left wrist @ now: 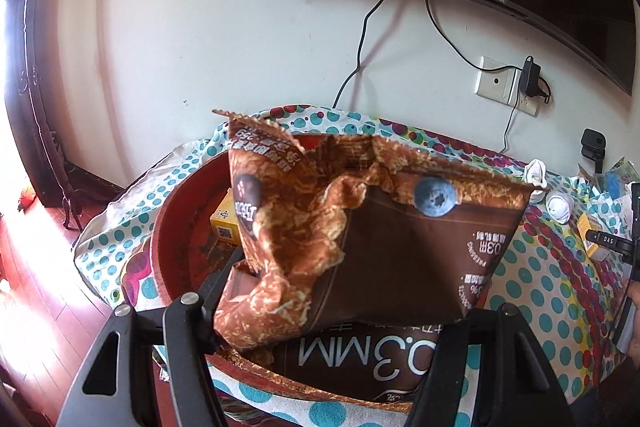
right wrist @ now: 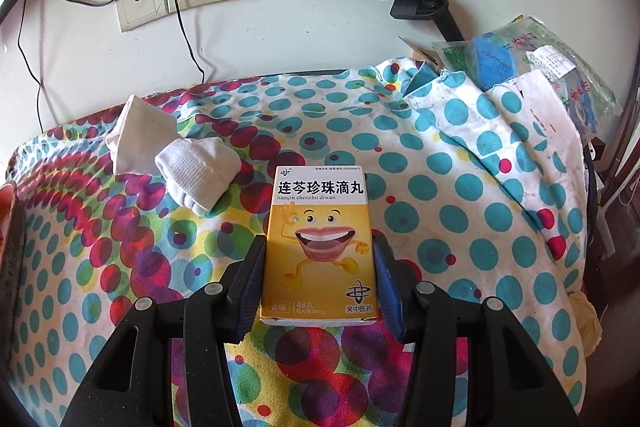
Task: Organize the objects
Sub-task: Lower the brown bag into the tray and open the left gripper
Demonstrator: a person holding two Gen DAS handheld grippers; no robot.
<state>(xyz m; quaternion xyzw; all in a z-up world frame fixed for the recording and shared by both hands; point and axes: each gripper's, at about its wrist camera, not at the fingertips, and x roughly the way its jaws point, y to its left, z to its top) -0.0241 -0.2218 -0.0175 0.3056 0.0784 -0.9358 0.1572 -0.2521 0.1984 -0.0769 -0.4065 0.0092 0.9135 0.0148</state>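
Honestly, my left tool (left wrist: pixel 344 307) grips the floppy snack bag (left wrist: pixel 360 227) over the red bowl (left wrist: pixel 176 227), my right tool (right wrist: pixel 320 279) clamps the pill box (right wrist: pixel 320 247) above the surface (right wrist: pixel 460 187), socks (right wrist: pixel 196 167) at 10 o'clock; the bag could sag and snag the rim.

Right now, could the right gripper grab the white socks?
Probably not yet. The right gripper has its jaws closed on the yellow medicine box, so it is full. The white socks lie uncovered on the dotted cloth just ahead to the left, so the way looks free once the box is put down.
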